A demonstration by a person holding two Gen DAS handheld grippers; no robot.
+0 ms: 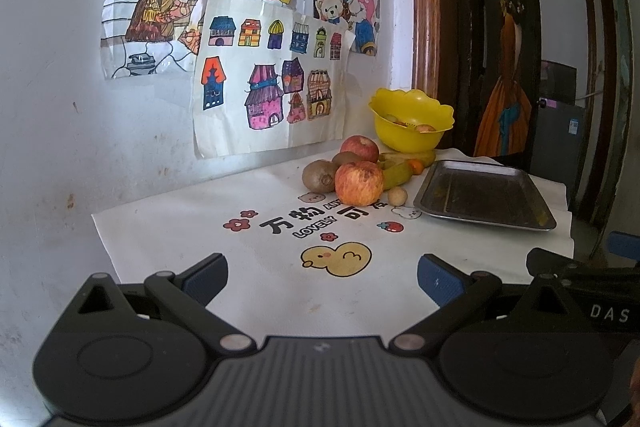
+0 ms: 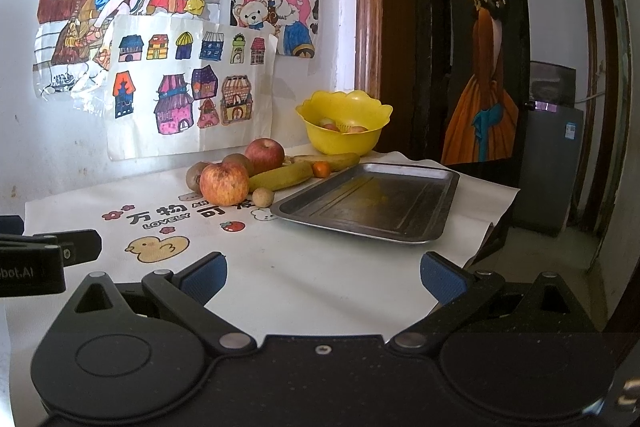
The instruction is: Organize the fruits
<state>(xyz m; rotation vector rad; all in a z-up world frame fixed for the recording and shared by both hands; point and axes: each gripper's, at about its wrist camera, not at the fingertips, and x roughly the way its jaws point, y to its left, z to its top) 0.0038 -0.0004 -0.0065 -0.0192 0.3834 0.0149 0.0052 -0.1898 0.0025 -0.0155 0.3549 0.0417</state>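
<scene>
A pile of fruit lies at the back of the white cloth: a near apple (image 1: 359, 183) (image 2: 224, 183), a far apple (image 1: 359, 148) (image 2: 264, 155), kiwis (image 1: 319, 176) (image 2: 195, 175), bananas (image 1: 396, 174) (image 2: 282, 176), a small orange fruit (image 1: 417, 167) (image 2: 321, 169) and a small beige fruit (image 1: 397, 195) (image 2: 263, 197). A metal tray (image 1: 486, 195) (image 2: 372, 201) lies to the right, empty. A yellow bowl (image 1: 412, 119) (image 2: 344, 121) behind holds some fruit. My left gripper (image 1: 322, 279) and right gripper (image 2: 324, 277) are open and empty, well in front of the fruit.
The white cloth (image 1: 200, 227) (image 2: 320, 259) carries a duck print and lettering. Drawings hang on the wall (image 1: 60, 107) behind. The table's right edge (image 1: 570, 219) drops off towards a doorway. The right gripper's body shows at the right of the left wrist view (image 1: 592, 283).
</scene>
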